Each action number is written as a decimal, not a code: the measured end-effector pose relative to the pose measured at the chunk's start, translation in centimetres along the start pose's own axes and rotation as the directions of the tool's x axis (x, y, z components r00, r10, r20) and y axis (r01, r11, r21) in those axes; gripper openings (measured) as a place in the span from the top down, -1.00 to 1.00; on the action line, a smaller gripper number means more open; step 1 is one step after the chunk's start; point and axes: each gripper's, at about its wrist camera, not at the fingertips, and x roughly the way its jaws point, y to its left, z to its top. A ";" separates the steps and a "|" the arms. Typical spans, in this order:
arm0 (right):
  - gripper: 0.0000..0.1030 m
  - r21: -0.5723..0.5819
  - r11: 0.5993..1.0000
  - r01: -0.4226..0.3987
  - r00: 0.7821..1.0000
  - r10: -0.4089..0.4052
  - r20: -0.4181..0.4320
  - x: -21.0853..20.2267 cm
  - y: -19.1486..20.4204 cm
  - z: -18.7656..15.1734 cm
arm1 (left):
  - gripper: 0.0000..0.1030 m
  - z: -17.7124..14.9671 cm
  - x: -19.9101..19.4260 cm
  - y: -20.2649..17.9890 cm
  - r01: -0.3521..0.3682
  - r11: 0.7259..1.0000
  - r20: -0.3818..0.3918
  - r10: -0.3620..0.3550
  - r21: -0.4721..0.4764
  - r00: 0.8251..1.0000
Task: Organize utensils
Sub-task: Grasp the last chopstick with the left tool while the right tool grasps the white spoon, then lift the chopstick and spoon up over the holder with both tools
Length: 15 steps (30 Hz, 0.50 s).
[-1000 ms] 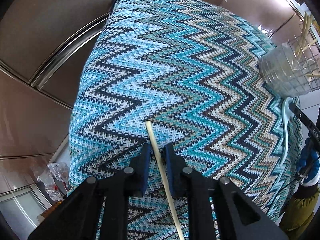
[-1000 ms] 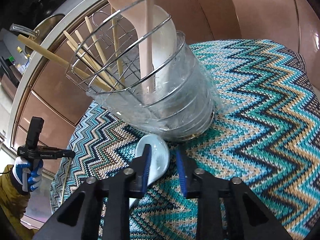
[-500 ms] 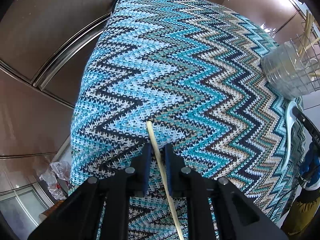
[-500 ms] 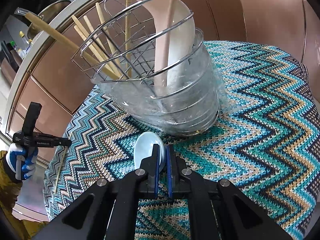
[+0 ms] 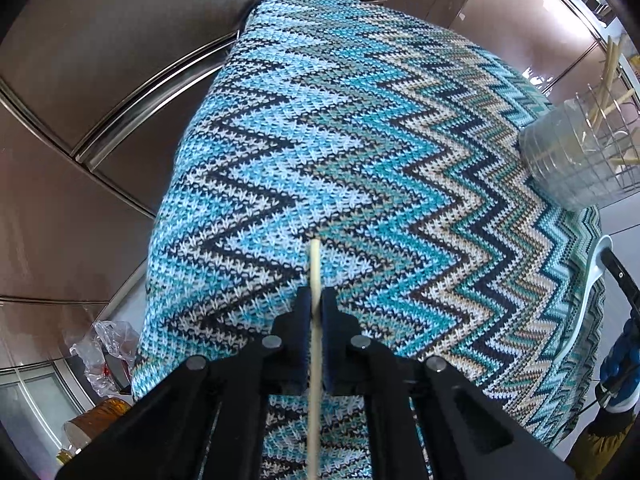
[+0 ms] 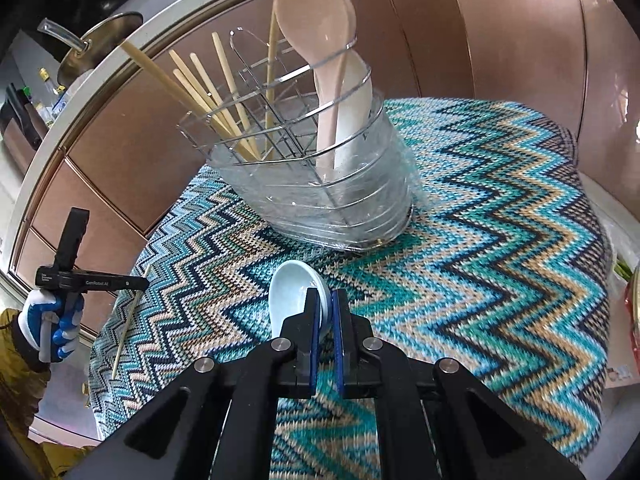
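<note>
Left gripper point(image 5: 315, 308): now clenched on chopstick point(image 5: 315, 320), formerly loose around it, over zigzag cloth point(image 5: 320, 140). Right gripper point(image 6: 325, 312): clamped on pale-blue spoon point(image 6: 294, 294), now raised slightly off the cloth, below wire caddy point(image 6: 320, 184).

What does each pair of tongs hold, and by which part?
The left tongs clamp a chopstick a little below its far tip. The right tongs clamp the pale blue spoon at the rim of its bowl.

My fingers point(image 6: 313, 322) are black plastic with blue pads and silver screws; my glove point(image 6: 48, 322) is blue-and-white, sleeve mustard.
</note>
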 end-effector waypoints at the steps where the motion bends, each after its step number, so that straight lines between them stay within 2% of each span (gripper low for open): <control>1: 0.88 0.001 1.000 0.001 1.000 -0.001 0.003 -0.3 0.1 -0.1 | 0.92 -0.1 -0.2 -0.1 0.001 1.000 0.004 -0.001 0.000 1.000; 8: 0.88 0.010 1.000 0.011 1.000 -0.012 0.019 -1.8 0.6 -1.4 | 0.92 -1.5 -1.7 -0.5 0.006 1.000 0.031 -0.006 -0.003 0.999; 15: 0.88 0.027 1.000 0.007 0.999 -0.008 0.031 -2.9 1.0 -2.9 | 0.92 -1.5 -2.7 -0.1 -0.001 1.000 0.057 0.002 -0.018 0.998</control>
